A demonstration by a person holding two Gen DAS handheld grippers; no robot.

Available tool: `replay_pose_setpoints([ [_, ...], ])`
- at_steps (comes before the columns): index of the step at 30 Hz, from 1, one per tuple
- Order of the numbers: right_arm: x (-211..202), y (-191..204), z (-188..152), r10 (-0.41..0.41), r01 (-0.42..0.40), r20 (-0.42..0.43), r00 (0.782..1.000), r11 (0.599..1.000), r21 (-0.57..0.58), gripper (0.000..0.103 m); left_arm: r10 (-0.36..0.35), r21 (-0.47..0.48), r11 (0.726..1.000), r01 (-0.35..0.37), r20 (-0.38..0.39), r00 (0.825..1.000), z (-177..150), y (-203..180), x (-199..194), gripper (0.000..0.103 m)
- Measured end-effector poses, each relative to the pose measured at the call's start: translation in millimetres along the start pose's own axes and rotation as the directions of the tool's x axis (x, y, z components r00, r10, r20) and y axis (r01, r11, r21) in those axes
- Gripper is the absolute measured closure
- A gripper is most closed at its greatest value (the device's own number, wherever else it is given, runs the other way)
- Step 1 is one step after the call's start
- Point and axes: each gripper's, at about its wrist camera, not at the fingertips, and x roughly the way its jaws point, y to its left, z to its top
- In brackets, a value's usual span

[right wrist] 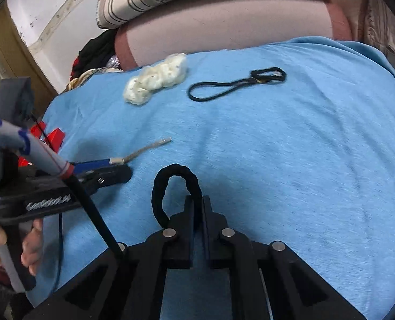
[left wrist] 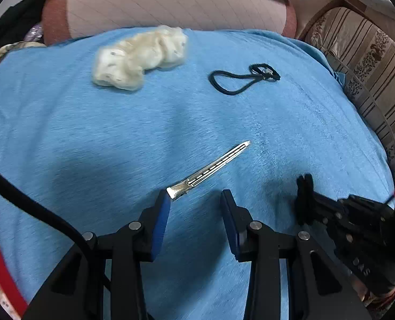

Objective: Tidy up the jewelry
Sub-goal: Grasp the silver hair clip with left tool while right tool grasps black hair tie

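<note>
— Left wrist view first: left gripper (left wrist: 194, 200) low over the blue cloth (left wrist: 77, 133), jaws apart with nothing between them. Silver hair clip (left wrist: 210, 170) lying flat and slanted, its wide end touching or just beside the tip of the left finger (left wrist: 163, 210); cannot tell which.

— Not yet gripped, then?

— Not gripped. Further off: cream scrunchie (left wrist: 140, 58) near the cloth's far edge, thin black hair tie (left wrist: 244, 78) to its right, well apart from the clip. Right gripper (left wrist: 305, 189) at the lower right, tips together.

— Right wrist view?

— Right gripper's jaws clamped on a thick black hair band (right wrist: 174, 189), one side pinched between the pads, the loop standing up ahead of the fingers. Left gripper beside the clip at the left, a hand (right wrist: 8, 242) on its handle.

— Advice for the step in hand?

— Probably best to shift sideways so the clip's wide end sits between both pads, then close squarely across it. Thin flat metal on soft cloth: likely to slide or tip if caught at one edge. Worth keeping the band pinched meanwhile.
</note>
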Motion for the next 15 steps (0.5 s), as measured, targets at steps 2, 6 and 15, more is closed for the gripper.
replay_pose_setpoints([
  [2,0,-4,-2,0.002,-0.002,-0.001,1.0,1.0,0.008,0.096,0.0,0.005,1.0,0.0,0.002,1.0,3,-4,2,0.066],
  [6,3,-5,4,0.002,-0.002,0.001,1.0,1.0,0.028,0.092,-0.022,0.024,0.999,0.021,0.012,1.0,3,-7,-4,0.067],
  [15,-8,-9,5,-0.065,0.066,0.031,0.997,0.998,-0.012,0.092,0.009,0.162,0.987,-0.021,0.076,0.997,10,-16,-23,0.064],
])
